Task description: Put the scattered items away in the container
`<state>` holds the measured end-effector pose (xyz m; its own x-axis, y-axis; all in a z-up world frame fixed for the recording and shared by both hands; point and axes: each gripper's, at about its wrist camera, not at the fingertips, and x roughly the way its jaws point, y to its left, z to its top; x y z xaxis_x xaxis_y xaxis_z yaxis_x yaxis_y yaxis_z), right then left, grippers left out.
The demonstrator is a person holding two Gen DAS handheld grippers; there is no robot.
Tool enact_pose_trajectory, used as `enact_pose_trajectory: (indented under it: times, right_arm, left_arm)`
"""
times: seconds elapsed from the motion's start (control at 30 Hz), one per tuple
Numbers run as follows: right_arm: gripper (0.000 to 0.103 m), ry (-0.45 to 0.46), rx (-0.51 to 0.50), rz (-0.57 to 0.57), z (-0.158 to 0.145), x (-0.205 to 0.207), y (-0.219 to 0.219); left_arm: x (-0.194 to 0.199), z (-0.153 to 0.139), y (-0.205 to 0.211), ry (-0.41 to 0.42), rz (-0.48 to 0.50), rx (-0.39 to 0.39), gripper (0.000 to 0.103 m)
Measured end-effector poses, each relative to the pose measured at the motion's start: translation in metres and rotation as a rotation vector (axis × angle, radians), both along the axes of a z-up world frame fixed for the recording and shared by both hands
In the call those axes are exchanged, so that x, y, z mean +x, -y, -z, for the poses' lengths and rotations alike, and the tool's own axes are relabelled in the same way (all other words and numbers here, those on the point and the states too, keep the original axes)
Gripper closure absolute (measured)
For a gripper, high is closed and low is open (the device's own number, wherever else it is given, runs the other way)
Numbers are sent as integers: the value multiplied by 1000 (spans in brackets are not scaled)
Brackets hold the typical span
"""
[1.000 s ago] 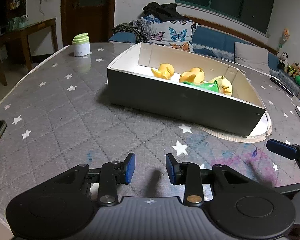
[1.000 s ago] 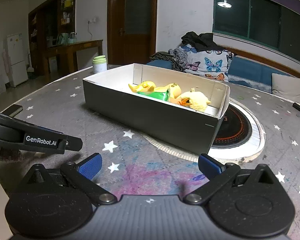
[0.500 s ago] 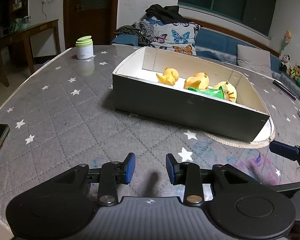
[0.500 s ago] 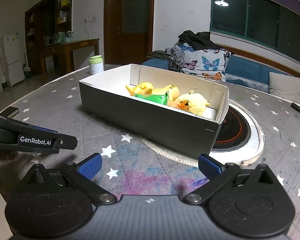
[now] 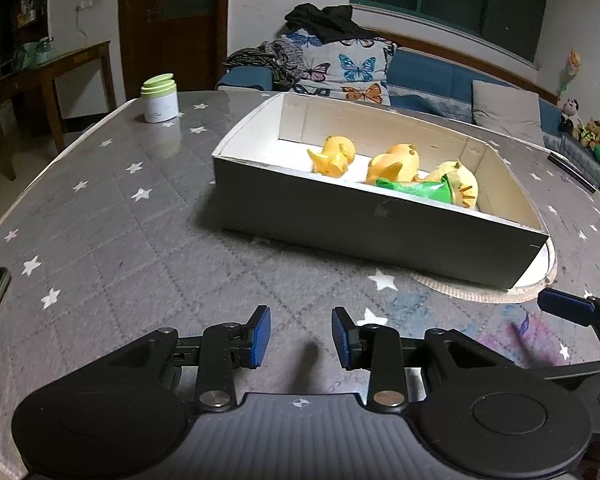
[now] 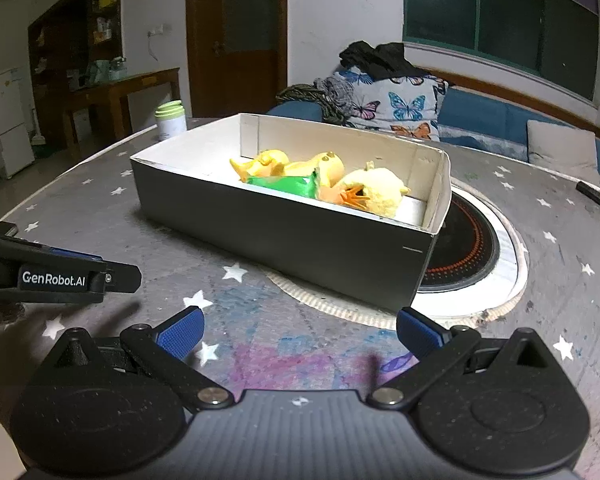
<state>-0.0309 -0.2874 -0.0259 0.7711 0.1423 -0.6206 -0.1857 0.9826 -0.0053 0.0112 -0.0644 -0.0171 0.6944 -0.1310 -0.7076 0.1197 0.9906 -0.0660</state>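
Cardboard box (image 5: 364, 236), dark outside and white inside, is sitting on the starred grey table (image 5: 112, 224), its long axis running left-near to right-far across both views. Yellow toys (image 6: 376, 190) and a green piece (image 6: 286, 184) are lying inside, bunched toward the right end. Left gripper (image 5: 300, 336) is hovering low, fingers slightly parted, pinching nothing. Right gripper (image 6: 298, 332) is hovering with fingers spread wide, also carrying nothing, and looking nearer to the toys' end. No loose toy is showing on the cloth; a green-lidded jar (image 5: 160, 98) is standing well apart beyond the box.
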Motion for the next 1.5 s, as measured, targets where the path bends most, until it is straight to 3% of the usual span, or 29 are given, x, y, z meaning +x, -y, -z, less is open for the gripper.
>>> enact_pose_trajectory:
  times: [1.5]
  right_arm:
    - [0, -102, 8, 72, 13, 43, -1]
  left_arm:
    - [46, 3, 12, -43, 57, 36, 67]
